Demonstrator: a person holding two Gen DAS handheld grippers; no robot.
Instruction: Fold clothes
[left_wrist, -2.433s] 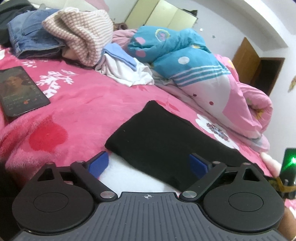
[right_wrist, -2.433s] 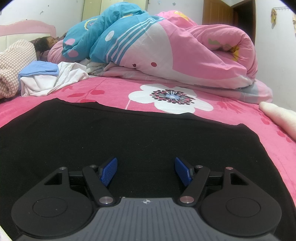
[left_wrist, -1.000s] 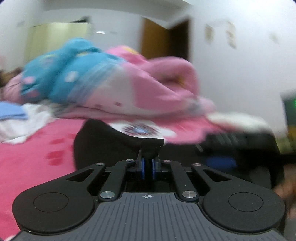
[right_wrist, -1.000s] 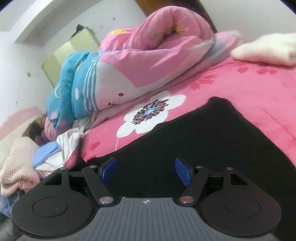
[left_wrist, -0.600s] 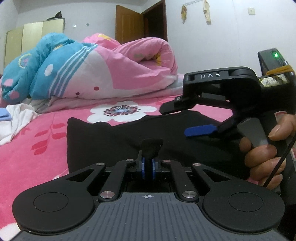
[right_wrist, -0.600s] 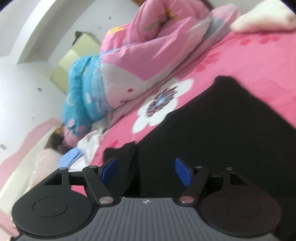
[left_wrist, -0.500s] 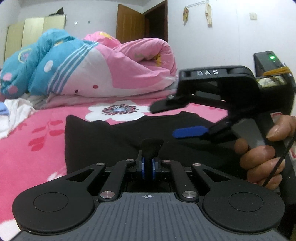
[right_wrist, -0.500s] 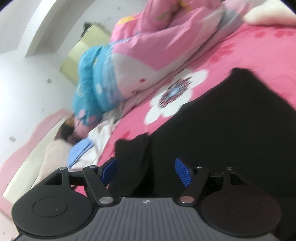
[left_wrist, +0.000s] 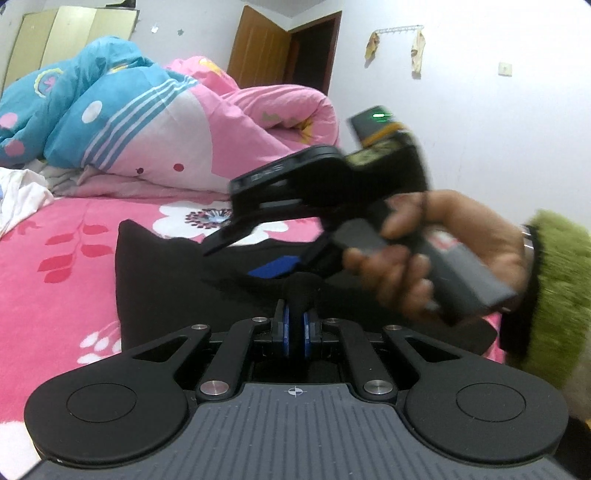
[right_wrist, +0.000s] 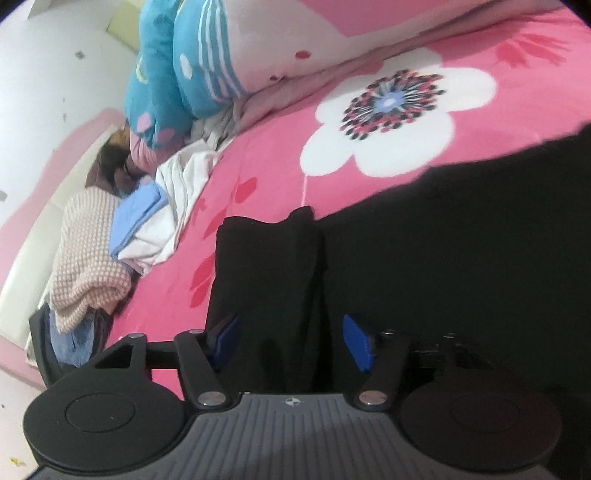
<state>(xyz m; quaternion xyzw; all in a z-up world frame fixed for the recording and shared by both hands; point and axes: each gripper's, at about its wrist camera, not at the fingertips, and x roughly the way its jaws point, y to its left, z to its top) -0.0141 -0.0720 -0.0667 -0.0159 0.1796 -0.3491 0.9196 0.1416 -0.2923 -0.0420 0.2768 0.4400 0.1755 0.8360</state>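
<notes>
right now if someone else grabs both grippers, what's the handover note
Left gripper: shut on a pinched fold of the black fabric garment, raised off the pink floral bedspread.
Right gripper: open, tilted, blue pads either side of the raised black flap, gripping nothing.
Done: one edge picked up for a fold.
Left: carry that edge across, release, smooth, finish folding. The white and blue clothes pile and the pink knit sweater lie beyond.

Pink bed (right_wrist: 280, 155), black garment (right_wrist: 461, 240), probably laundry (right_wrist: 159, 218)
</notes>
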